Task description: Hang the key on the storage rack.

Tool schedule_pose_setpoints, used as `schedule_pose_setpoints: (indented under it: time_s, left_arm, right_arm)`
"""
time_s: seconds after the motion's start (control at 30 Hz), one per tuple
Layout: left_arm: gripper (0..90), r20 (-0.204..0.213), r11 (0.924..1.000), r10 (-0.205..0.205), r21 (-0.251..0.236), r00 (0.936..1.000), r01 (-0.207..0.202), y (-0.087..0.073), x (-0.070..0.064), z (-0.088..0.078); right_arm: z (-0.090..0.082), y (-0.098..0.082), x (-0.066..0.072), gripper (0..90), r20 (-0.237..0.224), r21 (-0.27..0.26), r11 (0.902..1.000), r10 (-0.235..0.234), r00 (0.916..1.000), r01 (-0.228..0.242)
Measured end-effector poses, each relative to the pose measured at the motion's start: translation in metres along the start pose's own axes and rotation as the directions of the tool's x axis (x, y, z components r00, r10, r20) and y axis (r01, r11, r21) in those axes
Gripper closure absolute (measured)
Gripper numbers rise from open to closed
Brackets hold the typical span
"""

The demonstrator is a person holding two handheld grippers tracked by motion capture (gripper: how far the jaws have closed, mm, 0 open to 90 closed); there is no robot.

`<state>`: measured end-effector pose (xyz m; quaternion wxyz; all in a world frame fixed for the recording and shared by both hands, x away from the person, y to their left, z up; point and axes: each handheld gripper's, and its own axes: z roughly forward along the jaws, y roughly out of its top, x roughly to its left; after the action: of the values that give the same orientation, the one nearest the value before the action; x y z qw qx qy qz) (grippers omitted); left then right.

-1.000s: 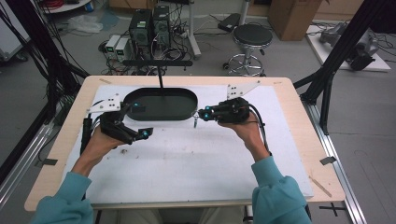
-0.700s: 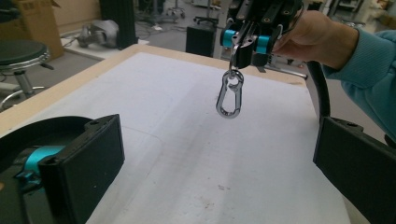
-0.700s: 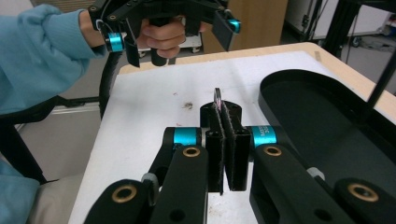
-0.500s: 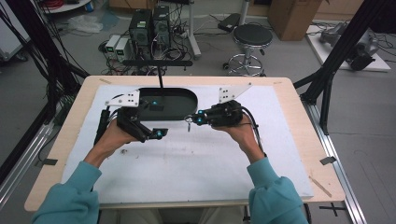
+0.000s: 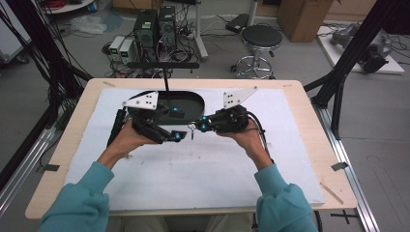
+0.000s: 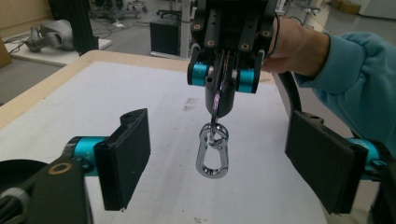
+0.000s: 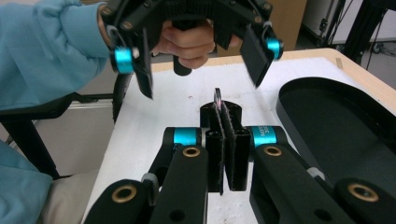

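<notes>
**Above the worktop's middle: a carabiner changing claws**

Above the white-covered worktop (image 5: 145, 193), just at 6 o'clock of the black oval tray (image 5: 193, 104), the right claw (image 5: 202, 126) is pressed together on a thin ring, and a silver carabiner (image 6: 213, 154) hangs free from it. Opposite, the left claw (image 6: 219, 163) stands spread on either side of the carabiner, its pads (image 6: 126, 156) apart from the metal; its jaws have just been closing, with the carabiner between them and not yet touched.

The carabiner looks light, rigid and polished, so it is likely to slip and swing on its ring. The flat sides of its lower loop, at 6 o'clock of the ring, seem the best hold; pinching across the spring gate could push it open.
</notes>
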<state>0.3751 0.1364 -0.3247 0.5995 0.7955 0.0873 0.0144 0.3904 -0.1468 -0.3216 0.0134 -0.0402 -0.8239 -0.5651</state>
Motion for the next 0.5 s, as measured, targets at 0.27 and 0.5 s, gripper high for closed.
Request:
schedule_pose_setpoints:
  time_s: [0.27, 0.5]
  left_arm:
    - [44.3, 0.017, 0.9999, 0.01, 0.013, 0.9998, -0.01, -0.0011, 0.0013, 0.0012]
    - [57.5, 0.029, 1.0, 0.002, -0.002, 0.9996, -0.002, -0.0009, 0.0013, 0.0014]
  right_arm:
    - [0.0012, 0.0011, 0.0004, 89.0, -0.02, -0.011, 0.9999, 0.0, 0.9998, 0.0]
    - [0.0024, 0.0013, 0.0011, 88.9, -0.03, -0.006, 1.0, -0.002, 0.9995, 0.001]
